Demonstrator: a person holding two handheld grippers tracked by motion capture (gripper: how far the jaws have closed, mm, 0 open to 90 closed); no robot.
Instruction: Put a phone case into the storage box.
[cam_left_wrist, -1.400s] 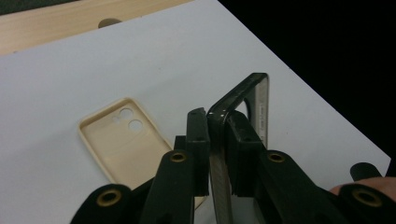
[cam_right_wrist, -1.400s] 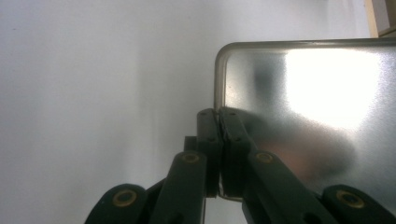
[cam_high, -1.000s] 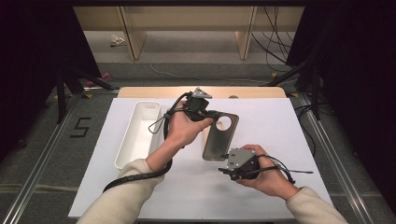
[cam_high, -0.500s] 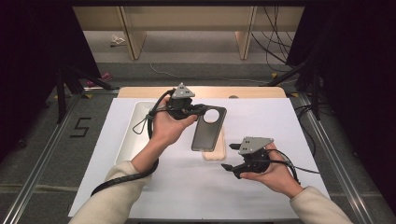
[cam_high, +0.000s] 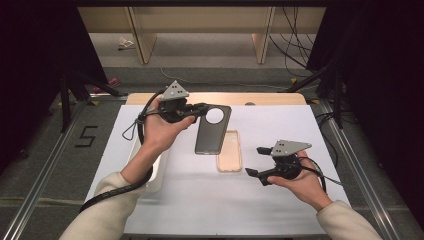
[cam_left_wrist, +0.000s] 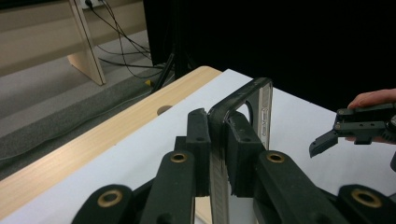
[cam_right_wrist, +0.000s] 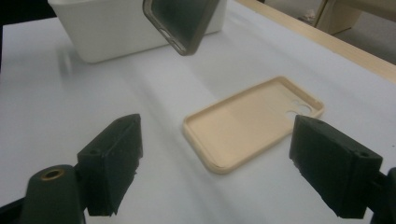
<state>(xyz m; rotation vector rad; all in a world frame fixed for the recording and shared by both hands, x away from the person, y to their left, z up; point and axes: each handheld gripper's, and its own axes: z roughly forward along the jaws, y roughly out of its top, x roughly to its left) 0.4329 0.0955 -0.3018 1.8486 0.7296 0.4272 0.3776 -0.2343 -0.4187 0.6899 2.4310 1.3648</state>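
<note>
Above white table mat (cam_high: 200, 200), left gripper (cam_high: 200, 111) clamps dark grey soft phone case (cam_high: 212, 131) aloft; beige phone case (cam_high: 229, 158) lies flat below; right gripper (cam_high: 256, 161) jaws just opened, empty; sorting step; next likely carry dark case to white tray (cam_right_wrist: 116, 28).

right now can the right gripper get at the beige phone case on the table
Probably yes. The right gripper has open jaws facing the beige phone case, which lies flat with bare table between; the grey case is held clear above it.
</note>
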